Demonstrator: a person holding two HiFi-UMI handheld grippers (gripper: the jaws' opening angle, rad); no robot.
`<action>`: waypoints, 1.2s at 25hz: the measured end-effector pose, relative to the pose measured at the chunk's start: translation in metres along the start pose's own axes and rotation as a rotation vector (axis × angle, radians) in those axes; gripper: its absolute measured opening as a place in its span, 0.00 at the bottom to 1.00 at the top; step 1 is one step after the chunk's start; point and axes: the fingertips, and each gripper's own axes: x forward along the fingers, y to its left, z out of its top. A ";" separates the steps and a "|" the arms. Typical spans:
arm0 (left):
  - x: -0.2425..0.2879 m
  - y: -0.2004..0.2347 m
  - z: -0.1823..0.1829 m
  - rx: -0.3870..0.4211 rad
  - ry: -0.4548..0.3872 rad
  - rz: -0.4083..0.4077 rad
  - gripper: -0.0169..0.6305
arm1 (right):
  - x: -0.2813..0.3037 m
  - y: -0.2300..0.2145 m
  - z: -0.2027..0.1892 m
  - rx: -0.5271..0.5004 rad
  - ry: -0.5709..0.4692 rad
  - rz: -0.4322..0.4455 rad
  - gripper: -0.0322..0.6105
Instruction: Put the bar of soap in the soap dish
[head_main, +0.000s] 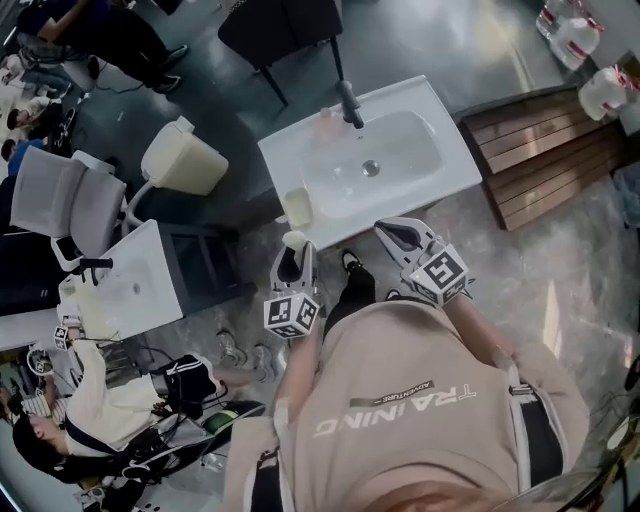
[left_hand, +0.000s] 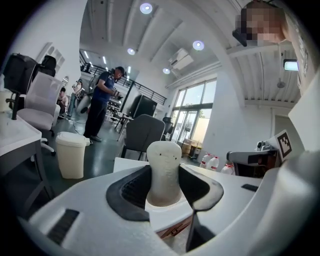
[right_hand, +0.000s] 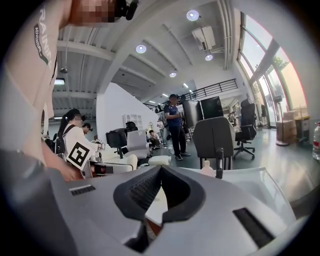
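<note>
A cream bar of soap (head_main: 294, 240) stands upright between the jaws of my left gripper (head_main: 297, 254), which is shut on it just in front of the white sink (head_main: 455, 180). In the left gripper view the bar of soap (left_hand: 163, 165) sticks up past the dark pads (left_hand: 130, 192) of the left gripper (left_hand: 164, 186). The pale soap dish (head_main: 297, 207) sits on the sink's near left corner, just beyond the soap. My right gripper (head_main: 398, 232) hovers at the sink's front edge, shut and empty; its tips meet in the right gripper view (right_hand: 160, 171).
A dark faucet (head_main: 349, 104) and a small pink bottle (head_main: 328, 120) stand at the sink's back. A cream bin (head_main: 185, 157), a white chair (head_main: 60, 205) and a second counter (head_main: 140, 285) are to the left. A wooden bench (head_main: 545, 155) and water jugs (head_main: 575, 35) lie right.
</note>
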 end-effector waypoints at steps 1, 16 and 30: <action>0.008 0.006 0.002 0.000 0.007 -0.006 0.30 | 0.006 -0.005 0.005 -0.004 0.004 -0.009 0.07; 0.100 0.079 0.003 -0.044 0.132 -0.054 0.30 | 0.125 -0.044 0.031 -0.004 0.066 -0.011 0.07; 0.137 0.111 -0.069 -0.106 0.416 0.129 0.30 | 0.159 -0.102 0.013 0.043 0.115 0.100 0.07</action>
